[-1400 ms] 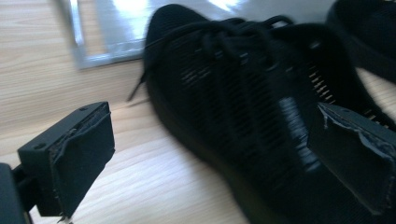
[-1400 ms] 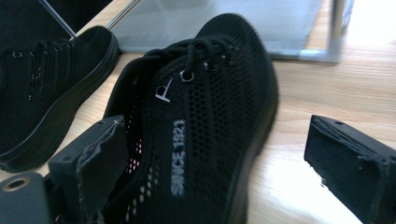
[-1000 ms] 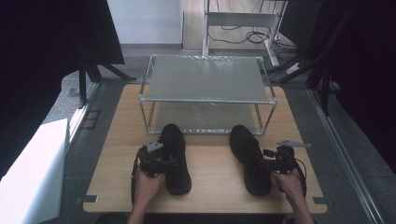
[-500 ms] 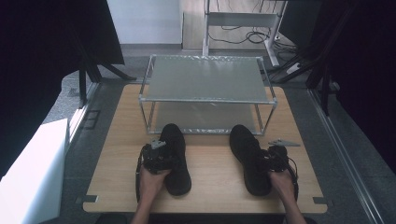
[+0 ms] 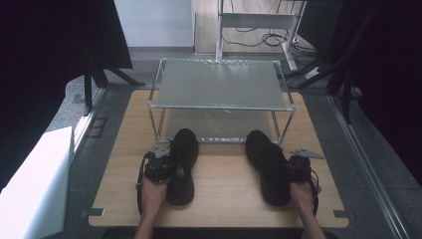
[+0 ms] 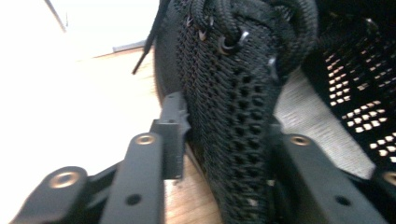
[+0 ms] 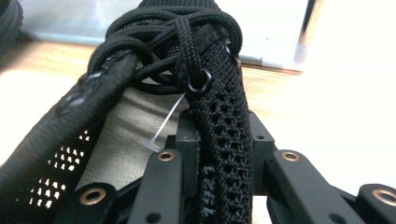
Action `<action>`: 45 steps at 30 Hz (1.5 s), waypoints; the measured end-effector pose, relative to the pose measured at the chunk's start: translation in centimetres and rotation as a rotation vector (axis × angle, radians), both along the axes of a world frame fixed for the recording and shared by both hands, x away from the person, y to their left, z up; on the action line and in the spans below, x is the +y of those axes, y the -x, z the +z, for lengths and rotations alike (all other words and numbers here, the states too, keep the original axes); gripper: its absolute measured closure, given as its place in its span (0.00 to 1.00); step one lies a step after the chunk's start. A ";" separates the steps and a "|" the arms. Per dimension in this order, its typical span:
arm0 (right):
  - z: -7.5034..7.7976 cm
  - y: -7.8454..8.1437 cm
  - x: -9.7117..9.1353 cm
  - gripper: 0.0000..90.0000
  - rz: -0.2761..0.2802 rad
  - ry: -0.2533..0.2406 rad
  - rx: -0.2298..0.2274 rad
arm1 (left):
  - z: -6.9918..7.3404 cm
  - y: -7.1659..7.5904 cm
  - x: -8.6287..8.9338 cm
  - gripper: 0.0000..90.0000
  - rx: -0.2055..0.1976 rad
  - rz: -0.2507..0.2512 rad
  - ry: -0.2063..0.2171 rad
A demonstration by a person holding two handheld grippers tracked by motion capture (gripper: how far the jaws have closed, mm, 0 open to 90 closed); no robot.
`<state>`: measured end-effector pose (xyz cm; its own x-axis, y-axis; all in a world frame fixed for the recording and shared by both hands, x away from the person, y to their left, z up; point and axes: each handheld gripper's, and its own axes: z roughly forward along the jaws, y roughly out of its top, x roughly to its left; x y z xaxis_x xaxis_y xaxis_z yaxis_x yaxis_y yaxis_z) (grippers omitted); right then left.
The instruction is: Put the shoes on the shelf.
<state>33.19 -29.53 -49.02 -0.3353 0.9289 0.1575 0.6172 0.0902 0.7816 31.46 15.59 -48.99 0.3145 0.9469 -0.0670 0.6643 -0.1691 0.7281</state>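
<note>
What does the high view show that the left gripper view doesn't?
High view alone: the wire shelf rack, the right shoe and right gripper. Left gripper view alone: the fingers, which have just been closing, pinching the mesh wall, and the grey insole. Both: the left shoe on the wooden table.

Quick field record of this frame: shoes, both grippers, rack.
left shoe: black mesh lace-up, flat on the wooden table
right shoe: black mesh lace-up, flat on the table
left gripper: jaws just closed, clamped on left shoe's collar wall
right gripper: jaws just closed, clamped on right shoe's collar wall
rack: two-tier metal, behind both shoes, both shelves bare
</note>
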 end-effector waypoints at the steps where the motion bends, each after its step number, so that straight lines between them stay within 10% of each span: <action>1: 0.0 0.0 -0.1 0.82 -0.003 -0.011 0.005 | -0.1 0.0 0.5 0.83 -0.008 -0.004 0.022; 11: -0.2 0.1 -1.2 0.83 -0.009 -0.217 0.059 | -0.7 -0.2 2.9 0.89 -0.005 -0.029 0.256; 18: 0.2 0.5 -1.3 0.83 0.003 -0.366 0.076 | 0.0 0.1 1.9 0.89 -0.009 -0.073 0.265; 45: 3.9 1.5 2.1 0.83 0.109 -0.601 0.053 | 5.3 2.0 -0.4 0.89 -0.121 -0.153 0.401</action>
